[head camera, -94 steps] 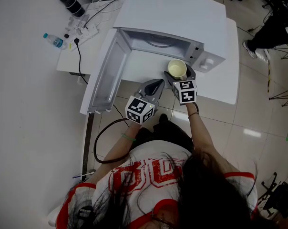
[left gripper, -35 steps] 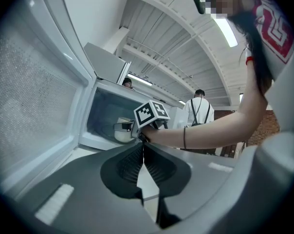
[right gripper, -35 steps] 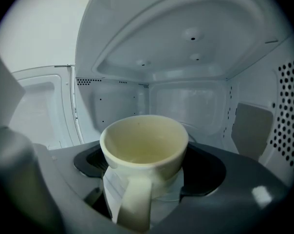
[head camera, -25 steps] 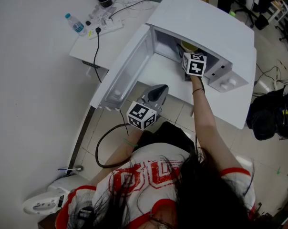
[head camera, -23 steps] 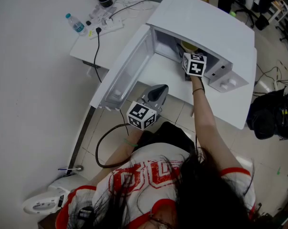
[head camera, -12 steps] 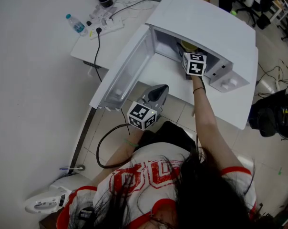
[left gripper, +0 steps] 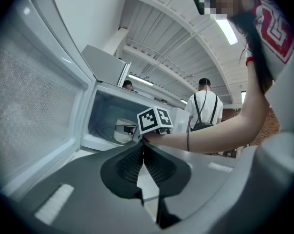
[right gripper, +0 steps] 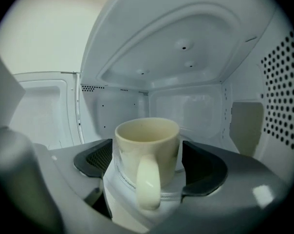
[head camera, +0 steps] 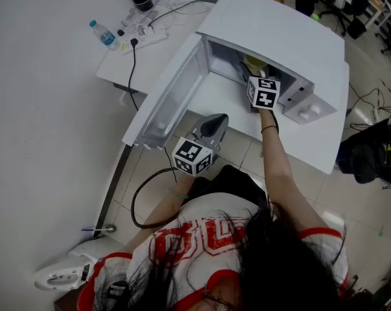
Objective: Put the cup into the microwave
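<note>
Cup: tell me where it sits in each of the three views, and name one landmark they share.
Head view: cup right of centre, inside the microwave, just past the marker cube.
Left gripper view: cup small, left of centre, left of the cube.
Right gripper view: cup large, dead centre, between the right claw's jaws, handle toward the camera.
Shared landmark: the microwave's white cavity.

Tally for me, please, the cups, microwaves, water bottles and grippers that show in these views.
cup: 1
microwave: 1
water bottle: 1
grippers: 2, the left gripper and the right gripper
Total: 5
</note>
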Demonstrator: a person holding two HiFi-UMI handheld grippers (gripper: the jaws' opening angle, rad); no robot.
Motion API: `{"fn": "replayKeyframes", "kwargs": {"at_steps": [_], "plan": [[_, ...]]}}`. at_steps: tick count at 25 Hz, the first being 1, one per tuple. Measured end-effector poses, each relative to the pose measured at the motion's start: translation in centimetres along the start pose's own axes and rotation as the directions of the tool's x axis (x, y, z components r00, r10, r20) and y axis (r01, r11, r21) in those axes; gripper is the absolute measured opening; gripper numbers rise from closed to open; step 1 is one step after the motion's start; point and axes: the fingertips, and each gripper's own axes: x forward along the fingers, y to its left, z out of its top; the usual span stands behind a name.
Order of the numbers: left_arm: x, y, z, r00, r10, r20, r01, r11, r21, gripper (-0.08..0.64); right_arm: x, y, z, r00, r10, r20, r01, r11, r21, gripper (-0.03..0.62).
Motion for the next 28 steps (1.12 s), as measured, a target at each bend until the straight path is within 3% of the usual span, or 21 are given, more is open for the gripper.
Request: {"fn": "replayKeyframes", "kwargs": {"at_steps": [7, 10, 13, 23, 28], "plan": [[-1.1, -0.7, 0.7, 1.0, -0.005, 0.001, 0.005, 1.0, -0.003, -0.006, -4.3, 0.7, -0.1, 0.998, -0.044, 0.035, 0.042, 0.998, 0.037, 0.425], [-1.7, -1.4, 1.4, 1.0, -0.011, 0.005, 0.011, 1.0, -0.009, -0.006, -7.3, 0.6, 0.5, 0.992, -0.1, 0.075, 0.096, 0.994, 0.053, 0.284], [-2.2, -2.0, 2.0, 1.0, -0.022, 0.007, 0.022, 1.0, -0.013, -0.006, -9.4, 1.0, 0.9, 0.99, -0.116, 0.085, 0.112, 0.992, 0.054, 0.195], [-3.1, -4.1, 2.9, 0.997, -0.081, 0.007, 0.081, 0.997, -0.015, -0.006, -14.0, 1.9, 2.0, 0.979, -0.168, 0.116, 0.165, 0.986, 0.039, 0.002], [-3.5, -4.5, 3.3, 0.995, -0.099, 0.004, 0.099, 0.995, -0.012, -0.006, -15.3, 2.8, 2.2, 0.978, -0.172, 0.116, 0.168, 0.985, 0.037, 0.002]]}}
